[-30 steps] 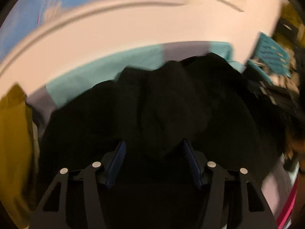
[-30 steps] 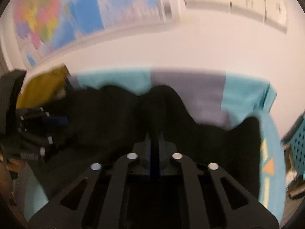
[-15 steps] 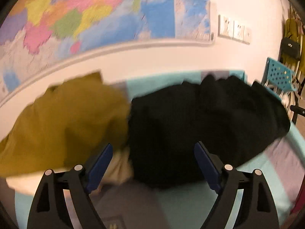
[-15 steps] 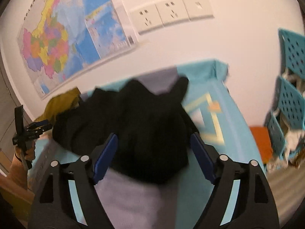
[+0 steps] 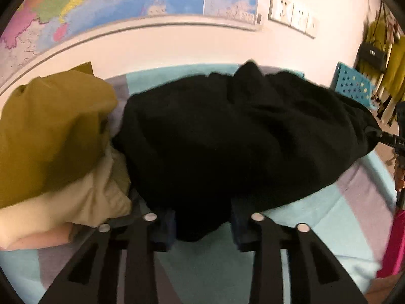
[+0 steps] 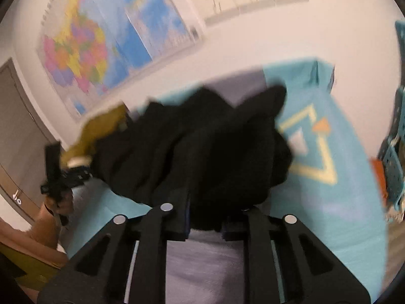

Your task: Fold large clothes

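Observation:
A bunched black garment (image 5: pixel 240 139) lies on the teal and grey table cover (image 5: pixel 316 217). My left gripper (image 5: pixel 202 228) is at its near left edge; the jaws are closing, and a fold of black cloth fills the gap between the pads. In the right wrist view the same garment (image 6: pixel 215 152) spreads ahead. My right gripper (image 6: pixel 205 221) is closing on its near right edge, with cloth pinched between the narrow jaws. The left gripper (image 6: pixel 54 174) and the hand holding it show at the far left of that view.
A pile of mustard and beige clothes (image 5: pixel 50 131) sits left of the black garment. A wall map (image 5: pixel 126 0) and sockets (image 5: pixel 291 17) are behind the table. Teal perforated chairs (image 5: pixel 354 86) stand to the right, and a grey door (image 6: pixel 15 126) to the left.
Half a second ago both grippers stood wide open, just short of the garment. Now both have narrowed on its near edge, and black cloth sits between each pair of pads.

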Tool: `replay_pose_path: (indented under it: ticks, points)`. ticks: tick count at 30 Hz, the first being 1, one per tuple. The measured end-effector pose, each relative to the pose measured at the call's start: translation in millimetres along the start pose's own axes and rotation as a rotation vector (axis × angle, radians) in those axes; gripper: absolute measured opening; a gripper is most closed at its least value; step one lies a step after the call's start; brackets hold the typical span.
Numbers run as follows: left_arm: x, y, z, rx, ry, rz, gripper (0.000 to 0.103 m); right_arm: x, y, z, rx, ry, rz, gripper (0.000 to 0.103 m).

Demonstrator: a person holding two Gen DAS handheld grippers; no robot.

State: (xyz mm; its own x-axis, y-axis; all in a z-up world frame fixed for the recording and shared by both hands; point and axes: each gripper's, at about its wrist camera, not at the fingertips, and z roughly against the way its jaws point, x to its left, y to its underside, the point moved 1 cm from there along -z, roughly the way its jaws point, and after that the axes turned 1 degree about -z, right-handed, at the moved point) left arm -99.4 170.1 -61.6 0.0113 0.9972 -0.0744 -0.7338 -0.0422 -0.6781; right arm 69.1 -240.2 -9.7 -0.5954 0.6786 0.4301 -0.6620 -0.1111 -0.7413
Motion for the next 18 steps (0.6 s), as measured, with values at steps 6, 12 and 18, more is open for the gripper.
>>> replay_pose_path:
  ticks: [6, 12, 18]
  points:
    - [18.1, 12.1, 43.9, 0.031, 0.248, 0.17, 0.025, 7.6, -2.1, 73.7, -0.1, 0.017, 0.033, 0.013]
    - [11.1, 44.4, 7.9, 0.166, 0.285, 0.184, 0.029, -54.3, 50.2, 22.2, 0.147, 0.19, -0.134, 0.022]
    - [2.3, 15.1, 63.3, -0.023, 0.129, 0.055, 0.058, -17.3, 21.4, 66.7, -0.028, 0.302, -0.028, 0.064]
